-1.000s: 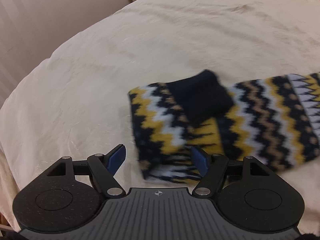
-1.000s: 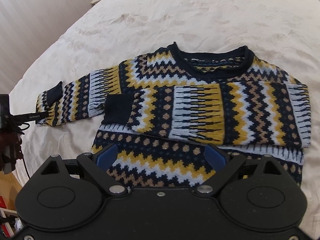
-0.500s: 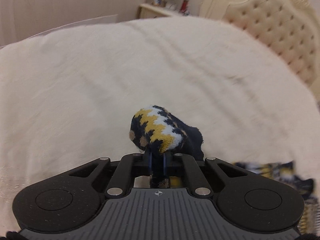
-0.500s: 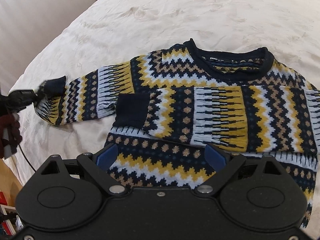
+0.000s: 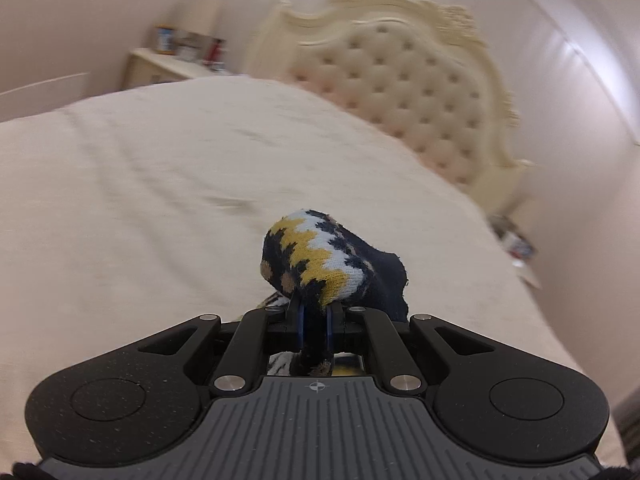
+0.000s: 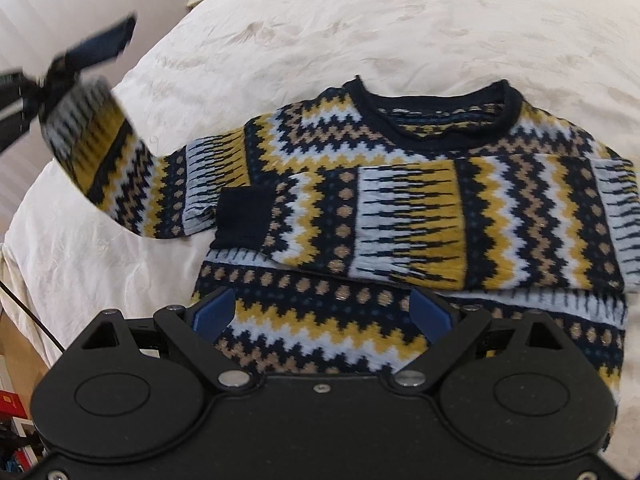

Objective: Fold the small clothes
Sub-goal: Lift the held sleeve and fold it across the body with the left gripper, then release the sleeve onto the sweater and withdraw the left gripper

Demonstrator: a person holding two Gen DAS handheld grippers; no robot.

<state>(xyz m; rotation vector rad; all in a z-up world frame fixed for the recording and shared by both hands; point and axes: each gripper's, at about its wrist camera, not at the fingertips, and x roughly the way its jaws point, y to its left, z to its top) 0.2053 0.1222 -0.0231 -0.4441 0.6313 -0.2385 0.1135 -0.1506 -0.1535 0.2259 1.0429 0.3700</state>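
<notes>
Left hand-held gripper (image 5: 314, 326) pinches the sweater (image 6: 400, 208) cuff; right hand-held gripper (image 6: 322, 314) gapes above its hem.

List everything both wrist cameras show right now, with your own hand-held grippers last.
sweater: one, navy, yellow, white and tan zigzag knit, flat on the bed, one sleeve folded across the chest
lifted sleeve: one, same knit, raised off the bed at the picture's left
bed cover: one, cream
headboard: one, cream, tufted
nightstand: one, cream, beside the headboard, blurred items on top
left hand-held gripper: black, blue pads, shut on the sleeve's cuff
right hand-held gripper: black, blue pads, open above the sweater's hem
</notes>
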